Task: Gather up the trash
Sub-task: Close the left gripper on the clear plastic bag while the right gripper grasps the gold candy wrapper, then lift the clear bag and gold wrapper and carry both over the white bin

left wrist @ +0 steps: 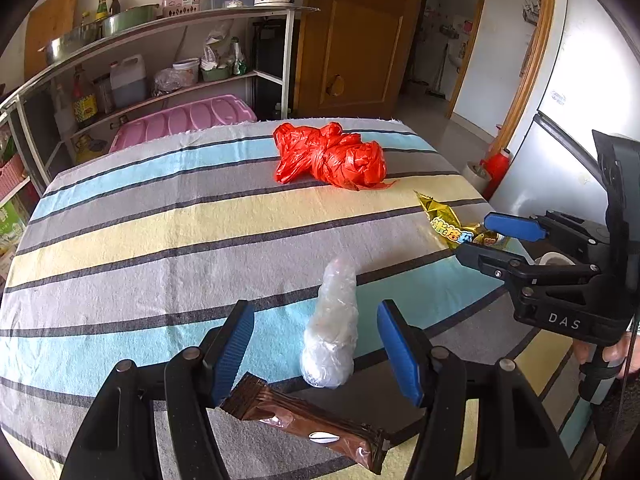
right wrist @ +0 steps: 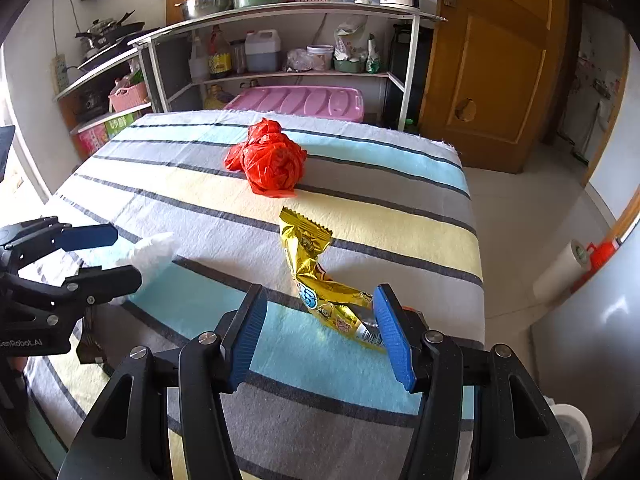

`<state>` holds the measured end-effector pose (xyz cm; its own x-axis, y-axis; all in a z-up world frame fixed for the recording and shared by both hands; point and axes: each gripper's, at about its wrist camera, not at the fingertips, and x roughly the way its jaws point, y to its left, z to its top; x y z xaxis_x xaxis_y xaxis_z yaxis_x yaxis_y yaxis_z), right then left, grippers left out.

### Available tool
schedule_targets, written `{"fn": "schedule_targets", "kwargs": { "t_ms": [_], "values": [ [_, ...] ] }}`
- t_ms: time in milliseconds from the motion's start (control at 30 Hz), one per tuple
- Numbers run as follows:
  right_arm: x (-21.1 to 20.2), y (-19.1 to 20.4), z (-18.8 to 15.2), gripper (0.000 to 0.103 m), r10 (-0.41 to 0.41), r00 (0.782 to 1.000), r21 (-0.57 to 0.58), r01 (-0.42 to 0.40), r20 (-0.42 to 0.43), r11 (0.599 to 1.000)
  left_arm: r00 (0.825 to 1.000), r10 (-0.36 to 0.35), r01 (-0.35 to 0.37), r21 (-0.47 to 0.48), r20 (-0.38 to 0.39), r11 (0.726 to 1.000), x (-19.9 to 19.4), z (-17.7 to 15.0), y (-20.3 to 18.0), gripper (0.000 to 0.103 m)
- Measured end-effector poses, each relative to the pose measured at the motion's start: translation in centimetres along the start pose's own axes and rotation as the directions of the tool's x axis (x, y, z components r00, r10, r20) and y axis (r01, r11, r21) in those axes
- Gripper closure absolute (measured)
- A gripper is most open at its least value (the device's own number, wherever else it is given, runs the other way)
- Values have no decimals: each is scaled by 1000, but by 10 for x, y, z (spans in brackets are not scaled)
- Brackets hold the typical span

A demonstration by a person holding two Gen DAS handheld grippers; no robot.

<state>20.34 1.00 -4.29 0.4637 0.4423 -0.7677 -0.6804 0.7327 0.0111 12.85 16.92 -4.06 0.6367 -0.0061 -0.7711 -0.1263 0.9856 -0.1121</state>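
Observation:
A striped cloth covers the table. My left gripper is open, and a crumpled clear plastic wrap lies between its blue pads without touching them. A brown snack wrapper lies flat on the cloth under that gripper's fingers. My right gripper is open over a gold snack wrapper, whose near end lies against the right pad. A knotted red plastic bag sits farther back at mid-table. In each wrist view the other gripper shows at the side: right gripper, left gripper.
Behind the table stand a metal shelf rack with bottles and pots and a pink lidded bin. A wooden door is at the back right. To the right are the table edge, a paper roll and a white basket.

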Motion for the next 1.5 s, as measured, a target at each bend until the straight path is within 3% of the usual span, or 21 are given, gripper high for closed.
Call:
{"fn": "schedule_targets", "kwargs": {
  "t_ms": [233,333,400,667,733,1500],
  "values": [
    [10,0,-4,49,-45,998,16,46,-47,999,1000,-3,3,-3,2,1000,2,0,0,39],
    [13,-1,-6,64,-46,998,29,48,-51,998,1000,-13,13,-10,0,1000,4,-1,0,39],
    [12,-2,-6,67,-40,998,40,42,-44,998,1000,-28,28,-10,-3,1000,4,-3,-1,41],
    [7,-5,-8,95,-29,999,85,30,-23,996,999,-36,36,-9,-19,999,8,-6,-2,64],
    [5,-4,-8,96,-30,999,85,31,-16,996,999,-41,40,-6,-17,999,8,-6,-3,75],
    [-26,8,-19,101,17,997,148,-28,77,989,998,-54,54,-12,36,998,-13,-5,-8,75]
  ]
}}
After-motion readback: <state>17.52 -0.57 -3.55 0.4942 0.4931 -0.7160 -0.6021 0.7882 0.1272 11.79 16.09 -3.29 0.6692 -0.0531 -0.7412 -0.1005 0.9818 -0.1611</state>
